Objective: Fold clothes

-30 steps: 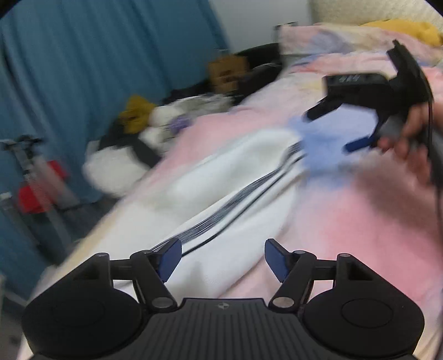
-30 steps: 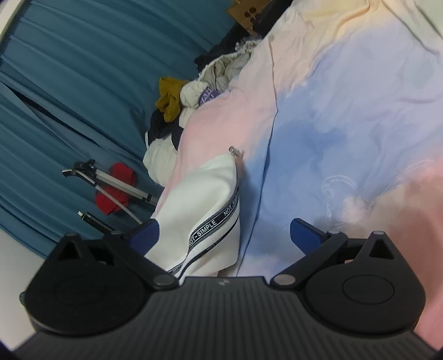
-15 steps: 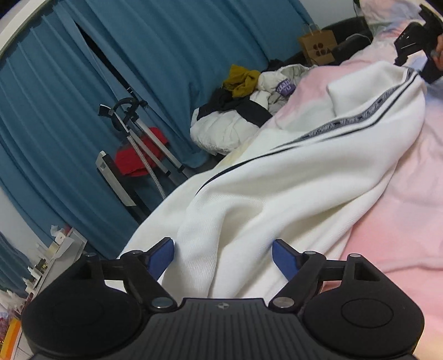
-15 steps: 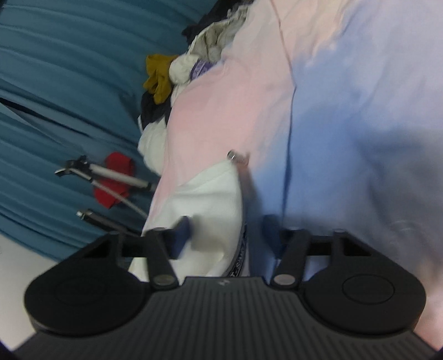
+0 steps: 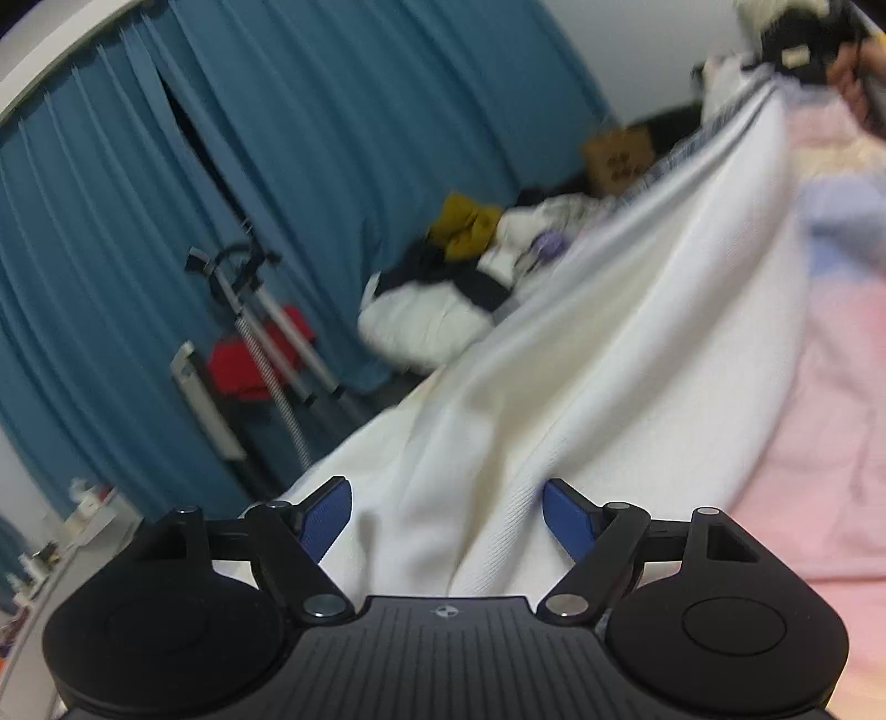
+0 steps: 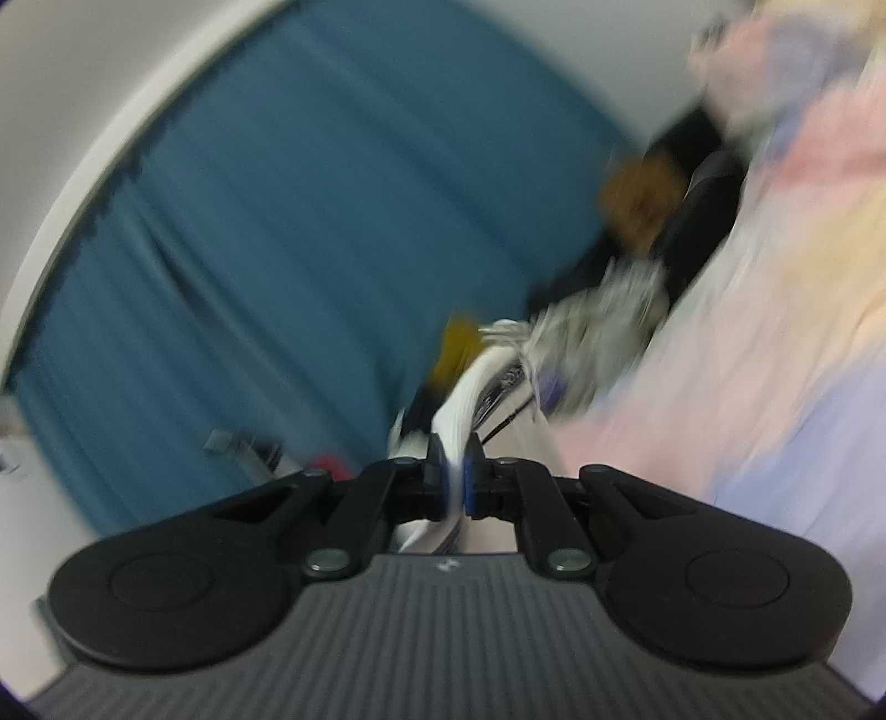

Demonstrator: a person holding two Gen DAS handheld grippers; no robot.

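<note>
A white garment (image 5: 637,354) with a dark striped trim lies stretched across the pastel bed. My left gripper (image 5: 448,518) is open, its blue pads on either side of the garment's near bunched end, not pinching it. My right gripper (image 6: 455,477) is shut on the garment's trimmed edge (image 6: 470,396) and holds it lifted; it also shows in the left wrist view (image 5: 819,50) at the top right, pulling the far end taut.
The bed has a pink, blue and yellow cover (image 5: 830,360). A pile of clothes (image 5: 470,266) lies at the bed's far side. Blue curtains (image 5: 277,194), a stand with a red item (image 5: 249,354) and a cardboard box (image 5: 617,158) stand beyond.
My right gripper has shut on the garment's edge and lifted it, stretching the cloth taut. My left gripper has stayed open over the near end.
</note>
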